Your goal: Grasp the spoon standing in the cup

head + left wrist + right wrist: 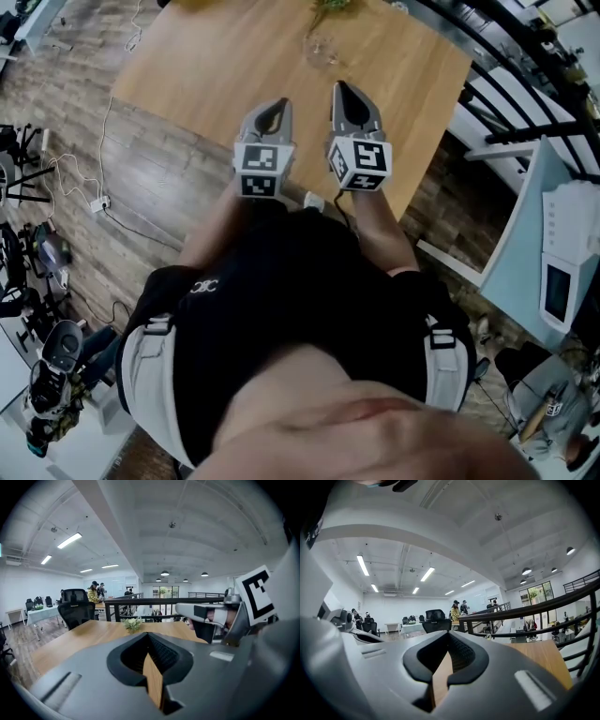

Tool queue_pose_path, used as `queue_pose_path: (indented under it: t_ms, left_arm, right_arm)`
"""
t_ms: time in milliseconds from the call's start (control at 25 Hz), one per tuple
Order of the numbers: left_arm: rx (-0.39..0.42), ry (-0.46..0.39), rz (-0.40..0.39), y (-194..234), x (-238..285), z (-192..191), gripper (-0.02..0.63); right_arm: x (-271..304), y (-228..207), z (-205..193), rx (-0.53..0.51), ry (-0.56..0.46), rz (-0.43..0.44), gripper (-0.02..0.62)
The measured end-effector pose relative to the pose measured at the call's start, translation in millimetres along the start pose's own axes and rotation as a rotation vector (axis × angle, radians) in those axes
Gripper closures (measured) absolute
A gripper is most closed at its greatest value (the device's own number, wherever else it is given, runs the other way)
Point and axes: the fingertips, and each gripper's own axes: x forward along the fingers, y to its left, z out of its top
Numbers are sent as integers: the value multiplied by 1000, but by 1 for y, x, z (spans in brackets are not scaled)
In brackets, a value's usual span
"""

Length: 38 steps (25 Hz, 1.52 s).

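Note:
A clear glass cup (321,51) stands near the far edge of the wooden table (216,66); I cannot make out a spoon in it. My left gripper (271,107) and right gripper (345,91) are held side by side over the table's near edge, well short of the cup. Both are shut with nothing between the jaws. In the left gripper view the left gripper (149,635) points level across the table, and the right gripper (211,615) shows beside it. The right gripper (449,634) points toward the railing. The cup is hidden in both gripper views.
A small potted plant (330,7) (132,623) sits behind the cup at the table's far edge. A black railing (525,84) (525,613) runs along the table's right side. Office chairs (77,609) stand beyond the table. Cables (84,187) lie on the floor at left.

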Motion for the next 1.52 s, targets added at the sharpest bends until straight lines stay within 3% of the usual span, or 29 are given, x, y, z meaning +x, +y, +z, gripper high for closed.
queue_pose_path:
  t_ms: [280,520,880,1440,1520]
  left_arm:
    - [-3,21,-37,18,30,-2,594]
    - [22,11,-151,26,66,5,594]
    - [17,-11,-255,56,93,18,594]
    - [10,16,-342,98,120,3,594]
    - [5,19,-348,103,122,1,594]
  right_arm:
    - [24,-8,-19,-6,61,-27,595]
    - [45,-21,-23,-37,82,-137,595]
    - [89,-24,-47,-94,147,-225,595]
    - [167,-33,-124,-97,309,-301,594]
    - [178,-35,-136,-95,330,-299,538]
